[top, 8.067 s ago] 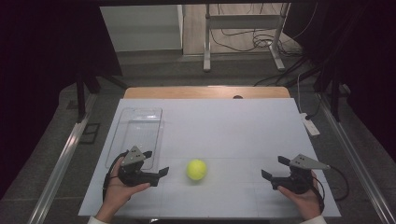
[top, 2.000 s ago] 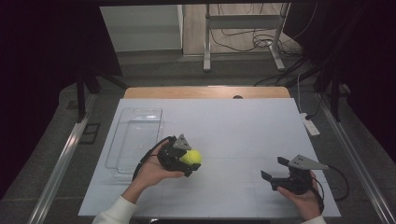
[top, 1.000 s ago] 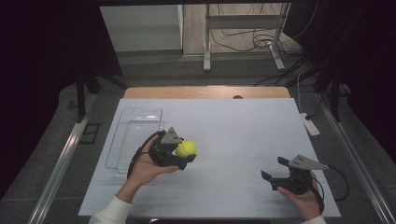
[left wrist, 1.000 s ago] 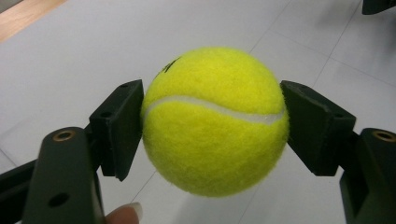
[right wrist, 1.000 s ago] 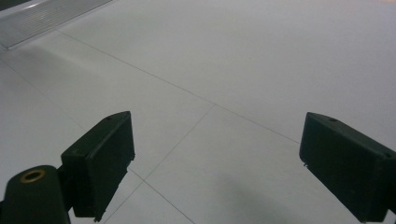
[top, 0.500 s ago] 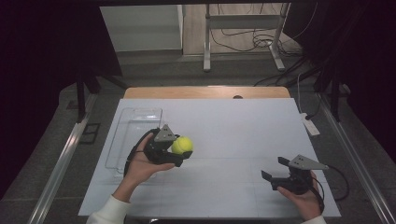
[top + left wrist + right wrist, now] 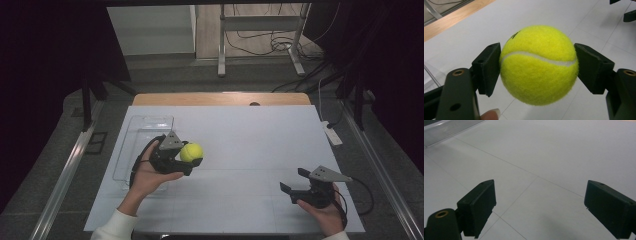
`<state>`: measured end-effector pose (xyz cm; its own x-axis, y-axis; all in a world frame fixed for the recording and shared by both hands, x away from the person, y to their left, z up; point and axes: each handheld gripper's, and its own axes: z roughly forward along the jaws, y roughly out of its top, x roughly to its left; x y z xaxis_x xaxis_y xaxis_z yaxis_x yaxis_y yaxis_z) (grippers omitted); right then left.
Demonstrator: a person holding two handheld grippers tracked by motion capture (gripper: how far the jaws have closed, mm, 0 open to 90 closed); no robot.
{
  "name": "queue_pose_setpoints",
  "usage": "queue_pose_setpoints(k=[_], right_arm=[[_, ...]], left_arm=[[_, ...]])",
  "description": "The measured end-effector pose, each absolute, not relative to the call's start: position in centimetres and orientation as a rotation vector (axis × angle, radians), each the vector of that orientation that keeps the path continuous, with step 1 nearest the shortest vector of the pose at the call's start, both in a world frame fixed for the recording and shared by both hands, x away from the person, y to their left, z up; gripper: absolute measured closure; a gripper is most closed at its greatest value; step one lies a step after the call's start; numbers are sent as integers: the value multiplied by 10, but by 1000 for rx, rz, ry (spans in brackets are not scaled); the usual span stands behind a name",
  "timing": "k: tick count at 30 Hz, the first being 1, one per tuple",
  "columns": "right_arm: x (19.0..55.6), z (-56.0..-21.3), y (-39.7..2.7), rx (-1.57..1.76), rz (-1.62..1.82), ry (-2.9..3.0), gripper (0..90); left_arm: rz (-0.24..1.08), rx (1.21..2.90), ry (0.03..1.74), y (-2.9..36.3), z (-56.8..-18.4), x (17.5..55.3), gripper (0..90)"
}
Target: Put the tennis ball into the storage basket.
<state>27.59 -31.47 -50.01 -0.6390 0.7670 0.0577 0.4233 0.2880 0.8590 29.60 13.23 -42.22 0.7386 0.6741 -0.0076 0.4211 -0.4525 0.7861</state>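
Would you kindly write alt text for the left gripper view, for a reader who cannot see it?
A yellow tennis ball fills the centre, clamped between the two black jaws of the left claw, held above a white table. A wooden edge strip crosses the upper left corner.

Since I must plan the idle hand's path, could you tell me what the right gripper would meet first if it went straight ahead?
Probably just the white table: the right gripper has open, empty jaws, and nothing stands ahead; depth is uncertain.
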Motion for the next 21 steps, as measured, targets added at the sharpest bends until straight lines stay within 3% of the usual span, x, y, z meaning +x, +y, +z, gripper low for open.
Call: queue_pose_setpoints(k=[21], right_arm=[[276, -500, -315, 1070, 1293, 2198, 104]], left_arm=[[437, 2046, 871, 145, -419, 298, 263]])
